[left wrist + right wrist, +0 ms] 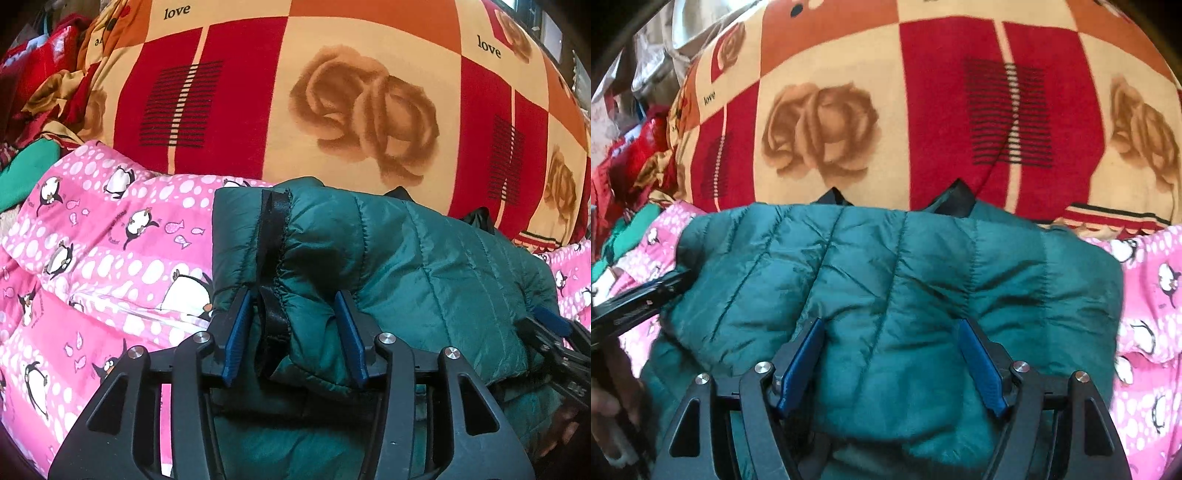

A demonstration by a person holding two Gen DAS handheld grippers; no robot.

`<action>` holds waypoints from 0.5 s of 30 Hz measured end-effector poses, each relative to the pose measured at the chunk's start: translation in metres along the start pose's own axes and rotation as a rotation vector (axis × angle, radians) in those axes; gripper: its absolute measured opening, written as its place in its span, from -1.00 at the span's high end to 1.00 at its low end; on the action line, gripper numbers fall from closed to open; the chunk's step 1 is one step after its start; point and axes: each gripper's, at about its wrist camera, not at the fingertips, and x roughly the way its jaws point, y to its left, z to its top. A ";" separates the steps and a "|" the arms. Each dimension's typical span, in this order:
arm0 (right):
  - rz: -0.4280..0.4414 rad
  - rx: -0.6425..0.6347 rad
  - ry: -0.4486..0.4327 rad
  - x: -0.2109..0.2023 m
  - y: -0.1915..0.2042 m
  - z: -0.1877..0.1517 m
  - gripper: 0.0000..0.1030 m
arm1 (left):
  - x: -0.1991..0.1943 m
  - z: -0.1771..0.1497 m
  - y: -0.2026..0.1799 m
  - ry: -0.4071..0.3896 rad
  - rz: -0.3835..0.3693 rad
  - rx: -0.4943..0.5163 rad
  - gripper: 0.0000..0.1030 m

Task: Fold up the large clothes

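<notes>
two cameras, one bed scene, items by size.
- blanket [332,92]: checked red, orange and cream, brown roses, the word "love"; fills the upper half of both views.
- quilt [92,258]: pink, white dots, penguins and fish; lower left of the left wrist view, right edge of the right wrist view; lies under the jacket.
- jacket [886,280]: dark green, quilted and puffy, folded into a thick bundle on the quilt; centre and lower part of both views; black trim strip [273,258] runs down its left end in the left wrist view.
- green cloth [26,170]: far left edge, partly hidden.
- left gripper [295,339]: bottom centre, blue pads parted to a middling gap, straddling the jacket's trimmed edge; pads not seen pressing it.
- right gripper [892,362]: bottom centre of its own view, blue pads set wide over the jacket's padded surface, nothing clamped.
- hand [609,406]: lower left edge of the right wrist view, blurred.
</notes>
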 end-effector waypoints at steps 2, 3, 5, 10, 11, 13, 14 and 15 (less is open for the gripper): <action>-0.013 -0.002 -0.014 -0.014 -0.007 -0.003 -0.40 | 0.000 0.000 0.000 0.000 0.000 0.000 0.10; -0.023 -0.004 -0.019 -0.020 -0.009 -0.004 -0.40 | 0.000 0.000 0.000 0.000 0.001 0.000 0.10; -0.058 -0.012 -0.024 -0.031 -0.018 -0.009 -0.40 | 0.000 0.000 0.000 -0.001 0.001 0.001 0.10; -0.127 -0.003 -0.010 -0.037 -0.042 -0.019 -0.40 | 0.000 -0.002 0.000 -0.004 0.010 0.006 0.08; -0.135 0.006 -0.002 -0.035 -0.047 -0.021 -0.40 | 0.001 -0.002 0.000 -0.005 0.012 0.008 0.08; -0.139 0.021 0.009 -0.028 -0.054 -0.026 -0.41 | 0.001 -0.002 -0.001 -0.006 0.014 0.011 0.05; -0.140 0.022 0.009 -0.025 -0.055 -0.027 -0.41 | 0.001 -0.002 -0.001 -0.007 0.015 0.012 0.03; -0.143 0.022 0.007 -0.021 -0.056 -0.028 -0.41 | 0.002 -0.002 -0.001 -0.008 0.015 0.013 0.02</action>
